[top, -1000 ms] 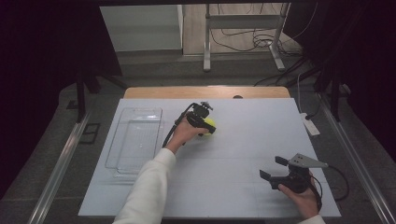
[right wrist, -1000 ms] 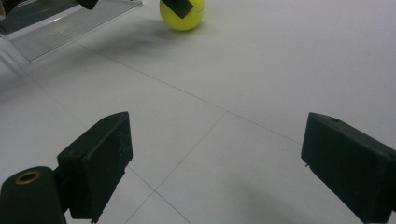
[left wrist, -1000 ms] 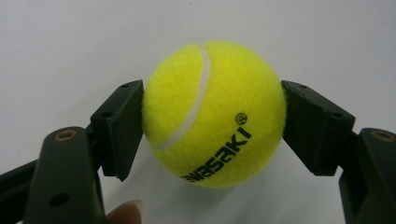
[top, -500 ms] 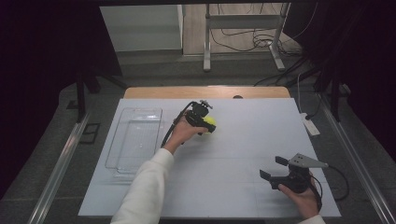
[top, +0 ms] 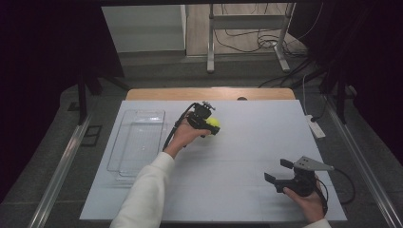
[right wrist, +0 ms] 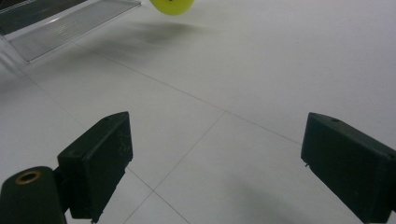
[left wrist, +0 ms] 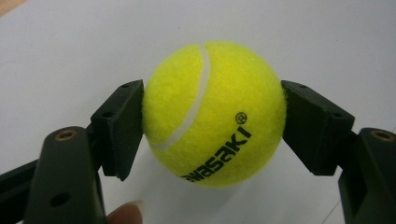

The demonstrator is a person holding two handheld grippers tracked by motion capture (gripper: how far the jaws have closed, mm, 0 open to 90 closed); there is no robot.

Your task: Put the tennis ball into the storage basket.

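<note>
Clamping tennis ball (left wrist: 214, 114), left hand-held gripper (left wrist: 212, 126); "awasaki" print readable here; right hand-held gripper (right wrist: 215, 168) wide, empty.

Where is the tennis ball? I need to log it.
In the high view the tennis ball sits clamped in the left hand-held gripper, right of the clear tray.

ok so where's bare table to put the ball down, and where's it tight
Bare table runs wide between the left gripper, shut on the tennis ball, and the right gripper, which is open near the front right. The back right, towards the white power strip, is also free. The clear tray takes up the left side, and the person's sleeve lies just beside it.
</note>
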